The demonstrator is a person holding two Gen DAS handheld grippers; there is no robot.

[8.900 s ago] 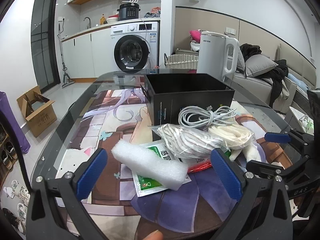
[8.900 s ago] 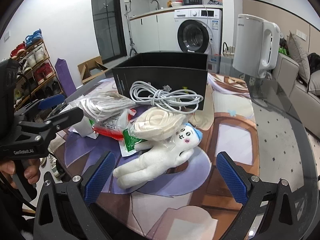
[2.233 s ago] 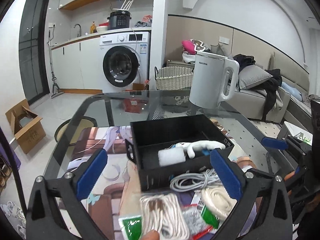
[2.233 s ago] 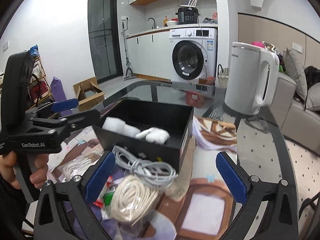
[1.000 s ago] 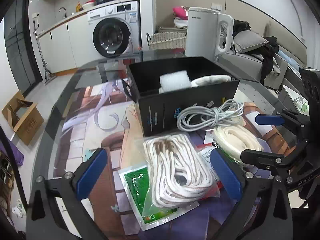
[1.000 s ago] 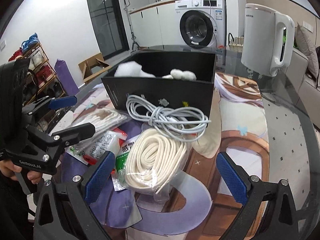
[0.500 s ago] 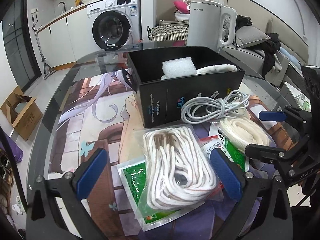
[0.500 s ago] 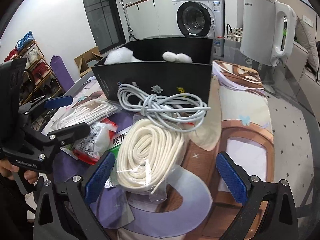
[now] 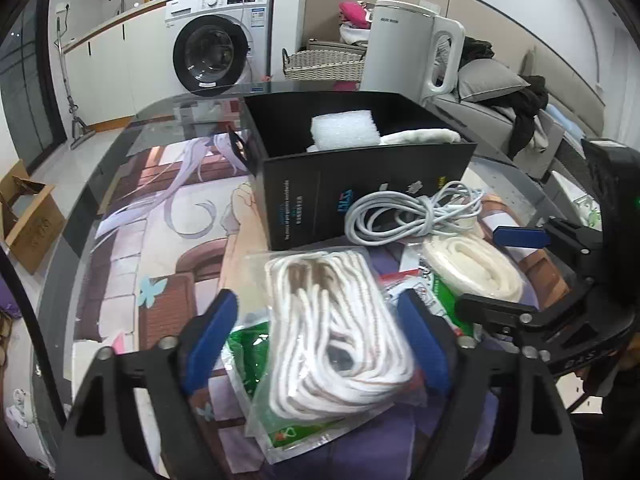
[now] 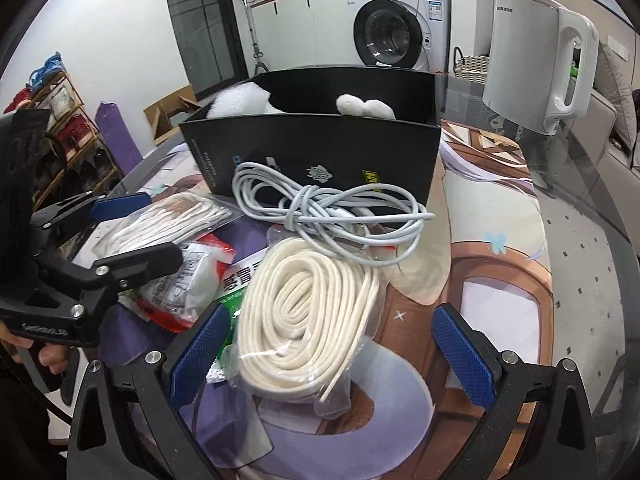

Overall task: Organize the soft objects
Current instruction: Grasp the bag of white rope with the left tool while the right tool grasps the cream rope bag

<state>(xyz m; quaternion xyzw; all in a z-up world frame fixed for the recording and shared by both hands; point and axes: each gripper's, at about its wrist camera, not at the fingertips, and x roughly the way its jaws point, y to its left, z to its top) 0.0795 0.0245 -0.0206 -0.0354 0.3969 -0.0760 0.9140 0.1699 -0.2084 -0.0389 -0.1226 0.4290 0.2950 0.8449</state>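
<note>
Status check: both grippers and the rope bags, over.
Left gripper open, astride bagged rope. Right gripper open over cream rope bag. Grey cable overlaps its far end.

Box (image 9: 360, 196): on the worktop (image 9: 120, 248), behind the loose pile.
In the box: foam block (image 9: 345, 129) to the left, plush toy (image 9: 420, 136) to the right.
Cable (image 9: 412, 216): coiled against the box's front wall, partly over the cream rope bundle (image 10: 308, 312).
Bagged rope (image 9: 336, 332): left of the cream bundle, lying on a flat packet (image 9: 248, 356).
Kettle (image 9: 408, 48): behind the box, towards the right.
Left hand-held gripper (image 9: 316, 344): one finger on each side of the bagged rope.
Right hand-held gripper (image 10: 328, 356): astride the cream bundle.
</note>
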